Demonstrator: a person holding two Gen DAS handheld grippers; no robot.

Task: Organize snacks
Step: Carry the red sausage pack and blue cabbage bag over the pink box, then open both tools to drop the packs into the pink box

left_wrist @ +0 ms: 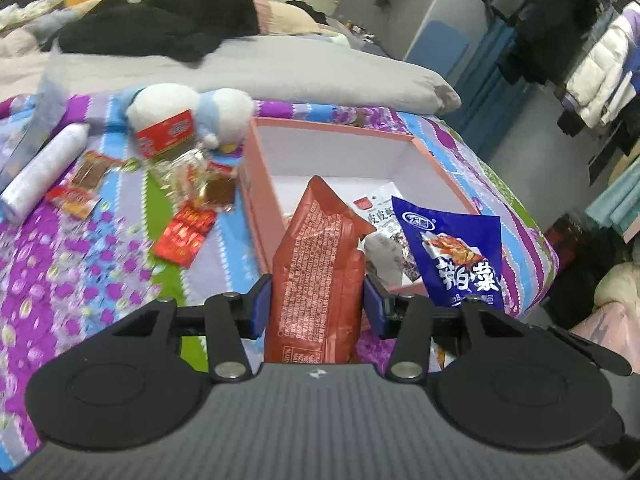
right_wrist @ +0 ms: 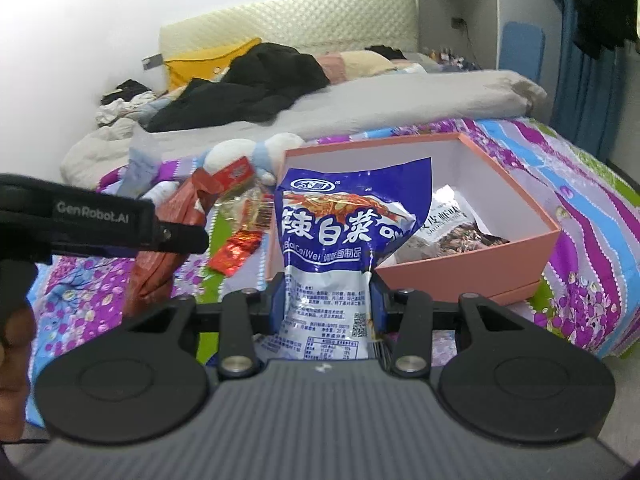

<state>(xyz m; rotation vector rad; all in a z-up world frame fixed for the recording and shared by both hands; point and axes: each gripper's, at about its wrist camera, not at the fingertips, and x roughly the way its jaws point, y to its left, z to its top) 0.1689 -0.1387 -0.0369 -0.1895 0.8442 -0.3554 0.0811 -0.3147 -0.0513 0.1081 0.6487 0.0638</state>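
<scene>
The left gripper [left_wrist: 318,306] was closed on a red bag [left_wrist: 316,276], with a blue pad pressed on each side of it. The right gripper [right_wrist: 328,304] was closed the same way on a blue bag [right_wrist: 340,240]. Both bags hung in the air by the near side of the pink box [right_wrist: 480,268], which sat open on the flowery bed cover [left_wrist: 72,264]. One grey snack pack [right_wrist: 452,228] already lay inside the box. It looked like the job now was to put both bags in. To do that well, each bag should go right over the open box before the pads let go, so it did not catch on the rim. The two bags should go to different spots so they did not bump. More small red packs [left_wrist: 182,236] still lay on the cover by a soft toy [left_wrist: 192,112]. The blue bag had big white Chinese words, 辣白菜, and small letters that looked like "BaiCaiWei". The red bag had tiny print too small to read. The side of the left gripper, seen from the right camera, said "GenRobot.AI".
</scene>
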